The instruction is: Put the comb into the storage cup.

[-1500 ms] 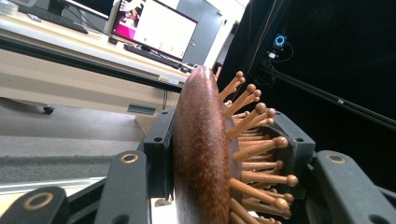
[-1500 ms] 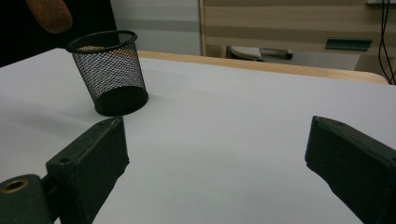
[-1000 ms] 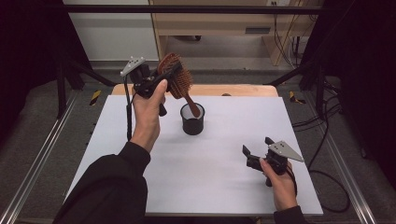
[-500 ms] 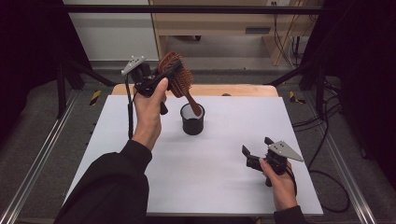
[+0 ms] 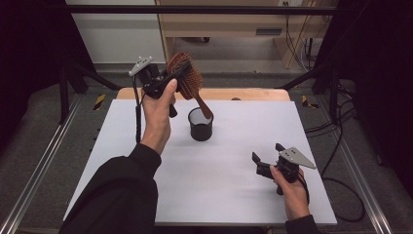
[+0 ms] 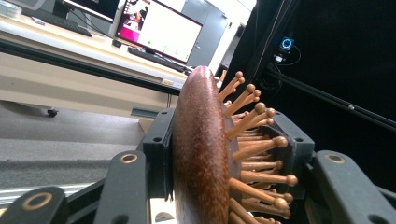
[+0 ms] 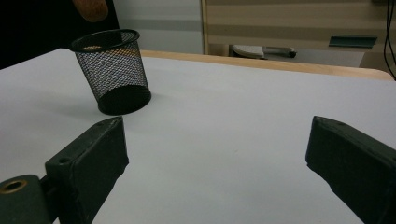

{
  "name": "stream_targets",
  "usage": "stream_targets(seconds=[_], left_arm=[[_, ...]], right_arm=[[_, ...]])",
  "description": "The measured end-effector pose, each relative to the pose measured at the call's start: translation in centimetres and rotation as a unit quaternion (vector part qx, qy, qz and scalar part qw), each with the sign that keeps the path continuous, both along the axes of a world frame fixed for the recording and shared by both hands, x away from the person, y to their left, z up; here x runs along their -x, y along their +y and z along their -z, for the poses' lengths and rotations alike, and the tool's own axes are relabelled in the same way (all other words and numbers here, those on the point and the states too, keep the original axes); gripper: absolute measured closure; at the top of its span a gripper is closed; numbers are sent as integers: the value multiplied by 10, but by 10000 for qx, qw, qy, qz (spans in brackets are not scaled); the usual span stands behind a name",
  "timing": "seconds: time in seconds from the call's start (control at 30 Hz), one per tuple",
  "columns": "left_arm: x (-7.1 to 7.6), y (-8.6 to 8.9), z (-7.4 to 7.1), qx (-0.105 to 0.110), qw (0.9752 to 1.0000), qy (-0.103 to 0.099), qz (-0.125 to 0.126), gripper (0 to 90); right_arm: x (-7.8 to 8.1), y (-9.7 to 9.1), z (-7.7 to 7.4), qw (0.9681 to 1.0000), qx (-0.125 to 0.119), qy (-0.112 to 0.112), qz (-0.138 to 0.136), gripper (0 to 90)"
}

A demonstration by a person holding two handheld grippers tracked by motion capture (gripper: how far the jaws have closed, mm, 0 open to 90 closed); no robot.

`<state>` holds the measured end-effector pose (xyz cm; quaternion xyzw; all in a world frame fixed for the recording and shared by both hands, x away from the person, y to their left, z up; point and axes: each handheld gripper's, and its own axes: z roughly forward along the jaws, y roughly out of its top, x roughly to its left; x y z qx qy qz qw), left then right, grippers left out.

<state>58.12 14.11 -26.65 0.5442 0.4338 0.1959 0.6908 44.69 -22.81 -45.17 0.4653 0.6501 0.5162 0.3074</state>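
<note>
Hairbrush [image 5: 184, 76] hangs above the table, its head clamped in the left gripper [image 5: 168, 82], handle slanting toward five o'clock with the tip over the mesh cup [image 5: 200, 125]. To seat it well, I'd square the long axis upright and lower slowly, lest the light cup tip. The right gripper [image 5: 265, 158], at four o'clock from the cup, rests open and empty.

Reddish-brown wooden hairbrush [image 5: 184, 77], black mesh cup [image 5: 200, 125], white table [image 5: 234, 175], black sleeve [image 5: 117, 195], black tool [image 5: 269, 165]
</note>
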Motion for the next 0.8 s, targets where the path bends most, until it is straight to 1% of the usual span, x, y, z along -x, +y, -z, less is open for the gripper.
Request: stream_targets(seconds=[0.07,0.17,0.23,0.37,0.47,0.57,0.8], left_arm=[[-1,0,0,-30,10000,-1,-6,501],[0,-2,-4,-98,9999,-90,-31,501],[1,-4,-6,-96,9999,-134,-18,501],[0,-6,-7,-134,9998,-162,-9,501],[-1,-5,-6,-108,9998,-163,-4,501],[-2,-6,-6,-112,9998,-170,-17,501],[-7,-7,-2,-208,9996,-195,-56,500]], right_arm=[[0,0,0,10000,6,-13,2,58],[-1,-1,0,10000,4,-13,-4,58],[-1,-1,0,10000,6,-9,-5,58],[-1,0,0,10000,4,6,-11,58],[0,0,0,10000,11,-11,1,58],[0,-2,-1,10000,-36,-28,45,58],[0,-2,-1,10000,-5,-28,15,58]])
